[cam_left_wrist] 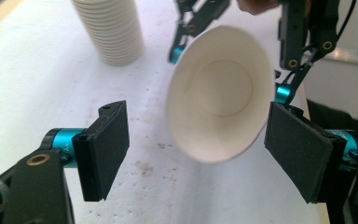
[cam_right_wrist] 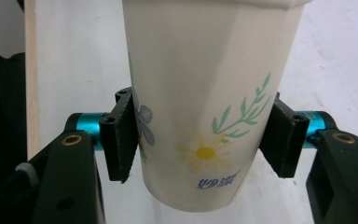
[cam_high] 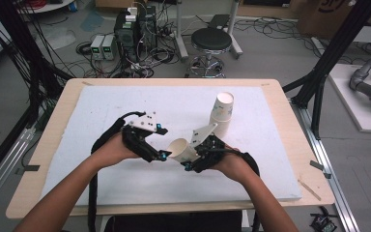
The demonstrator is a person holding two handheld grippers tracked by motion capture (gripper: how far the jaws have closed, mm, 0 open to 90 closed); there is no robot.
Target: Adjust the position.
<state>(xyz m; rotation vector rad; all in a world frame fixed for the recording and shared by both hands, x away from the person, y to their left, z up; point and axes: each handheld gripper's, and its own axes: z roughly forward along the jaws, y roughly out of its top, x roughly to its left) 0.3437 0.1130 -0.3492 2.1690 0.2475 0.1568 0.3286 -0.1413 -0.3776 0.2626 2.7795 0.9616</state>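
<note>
A white paper cup [cam_right_wrist: 205, 102] printed with flowers sits between the jaws of the right gripper [cam_right_wrist: 205, 140], which pinch its lower wall from both sides, base toward the camera. In the high view the cup [cam_high: 182, 150] lies tilted, its mouth facing the left gripper [cam_high: 162, 142]. That gripper's jaws [cam_left_wrist: 200, 158] are spread, with the cup's open rim [cam_left_wrist: 219, 93] just beyond them, not touching either pad. A stack of cups [cam_high: 222, 112] stands farther back on the white board [cam_high: 101, 106].
</note>
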